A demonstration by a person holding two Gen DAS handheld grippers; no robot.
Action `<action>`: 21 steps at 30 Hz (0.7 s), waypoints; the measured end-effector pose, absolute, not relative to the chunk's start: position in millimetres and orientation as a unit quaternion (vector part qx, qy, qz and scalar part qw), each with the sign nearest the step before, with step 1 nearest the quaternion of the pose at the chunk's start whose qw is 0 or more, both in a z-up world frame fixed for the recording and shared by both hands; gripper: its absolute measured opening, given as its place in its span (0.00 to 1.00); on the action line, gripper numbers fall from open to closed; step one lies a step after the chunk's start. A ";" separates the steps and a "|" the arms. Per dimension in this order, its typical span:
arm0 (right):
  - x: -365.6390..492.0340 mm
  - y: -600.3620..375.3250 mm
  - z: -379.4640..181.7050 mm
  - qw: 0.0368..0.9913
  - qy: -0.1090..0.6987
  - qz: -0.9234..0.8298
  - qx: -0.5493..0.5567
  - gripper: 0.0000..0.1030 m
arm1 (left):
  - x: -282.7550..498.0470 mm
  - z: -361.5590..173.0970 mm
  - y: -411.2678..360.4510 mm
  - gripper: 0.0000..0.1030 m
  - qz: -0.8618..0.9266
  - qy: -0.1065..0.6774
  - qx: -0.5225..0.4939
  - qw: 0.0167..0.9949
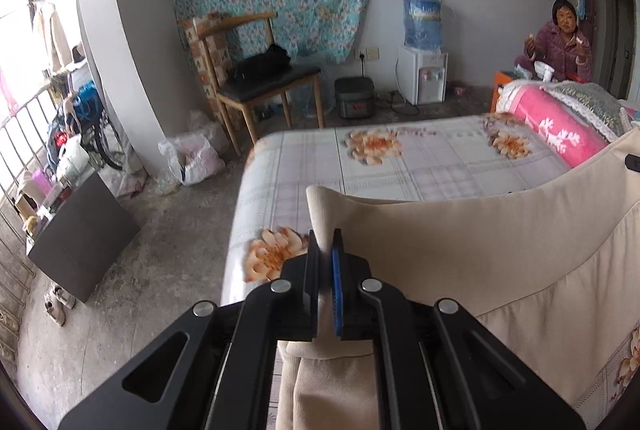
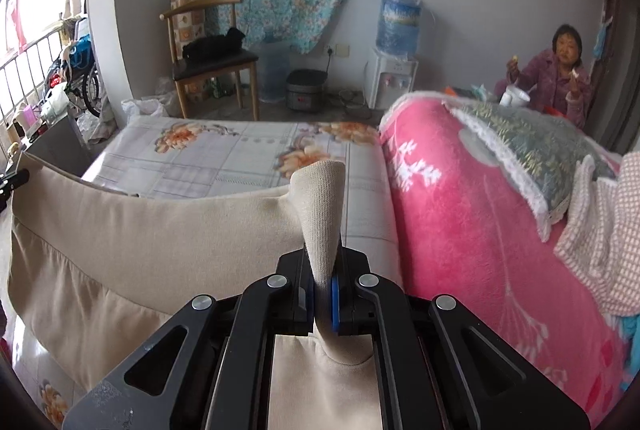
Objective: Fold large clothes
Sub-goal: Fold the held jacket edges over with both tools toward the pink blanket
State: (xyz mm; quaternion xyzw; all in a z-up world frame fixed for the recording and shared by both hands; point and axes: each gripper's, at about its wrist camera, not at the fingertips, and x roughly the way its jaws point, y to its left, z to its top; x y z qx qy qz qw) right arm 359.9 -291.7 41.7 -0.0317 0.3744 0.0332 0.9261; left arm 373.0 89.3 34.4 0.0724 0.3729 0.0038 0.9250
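Evidently both ends are being pinched so the beige garment [image 1: 500, 230] is hanging taut as a wide band above the bed [image 1: 400, 165], ready for folding. At lower centre of its frame, the left gripper [image 1: 326, 250] is clamping one corner; the right gripper [image 2: 322, 270] is squeezing the other. Both are tilting downward toward the mattress.

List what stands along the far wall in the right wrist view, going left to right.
Wooden chair with a black bag on its seat → clear empty water jug → dark rice cooker → white water dispenser with a blue bottle → seated person in a purple jacket.
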 end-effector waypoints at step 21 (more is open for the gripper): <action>404.8 -284.3 -44.5 0.874 0.480 0.078 -0.003 0.31 | 423.7 -52.2 108.4 0.21 -0.080 0.479 -0.104 0.868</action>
